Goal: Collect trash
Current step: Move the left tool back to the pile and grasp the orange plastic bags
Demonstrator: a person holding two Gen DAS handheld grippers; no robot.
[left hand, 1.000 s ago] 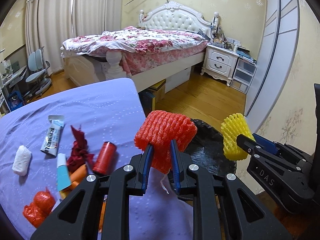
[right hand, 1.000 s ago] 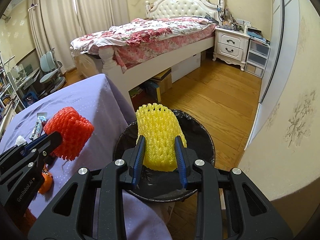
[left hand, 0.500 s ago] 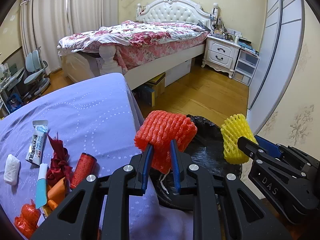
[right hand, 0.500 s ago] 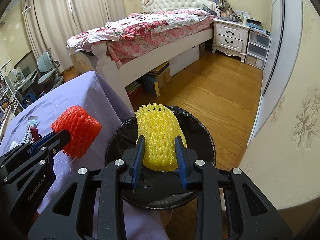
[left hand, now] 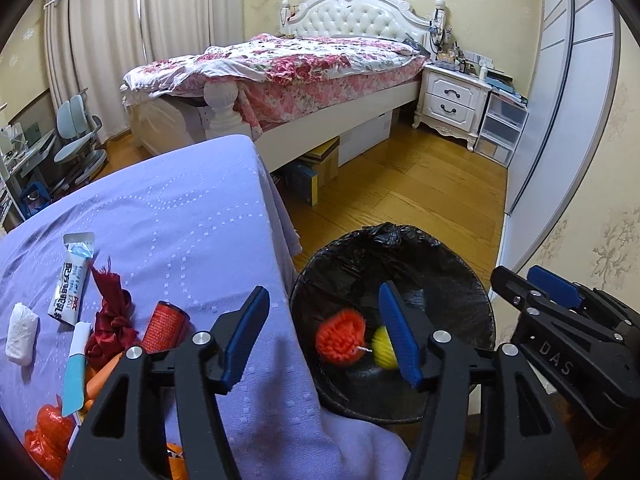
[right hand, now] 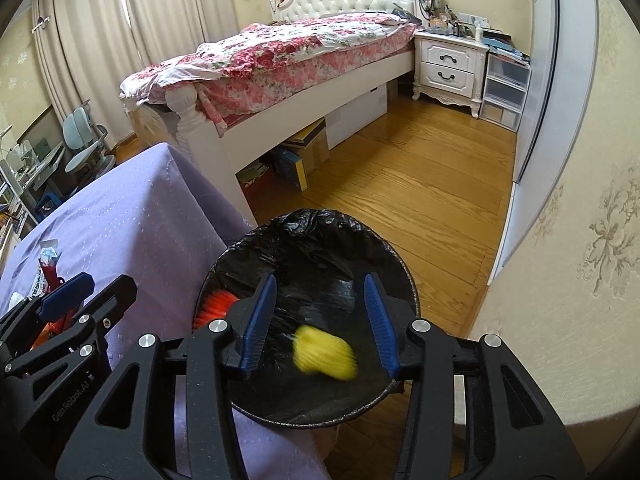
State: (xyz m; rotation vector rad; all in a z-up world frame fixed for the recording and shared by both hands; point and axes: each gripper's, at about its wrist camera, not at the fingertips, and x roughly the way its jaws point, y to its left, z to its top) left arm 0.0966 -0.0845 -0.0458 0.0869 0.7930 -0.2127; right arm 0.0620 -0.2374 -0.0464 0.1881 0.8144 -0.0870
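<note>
Two foam nets (right hand: 323, 354) in bin (right hand: 384, 248), below parted tongs (right hand: 320, 322)

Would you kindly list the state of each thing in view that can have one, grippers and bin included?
left gripper: open, jaws just opened, nothing between the pads
right gripper: open, jaws just opened, nothing gripped
red foam net: released, inside the bin
yellow foam net: released, blurred, inside the bin
trash bin: open-topped, lined with a black bag
red spool: lying on the purple cloth
tube: lying flat on the cloth
</note>
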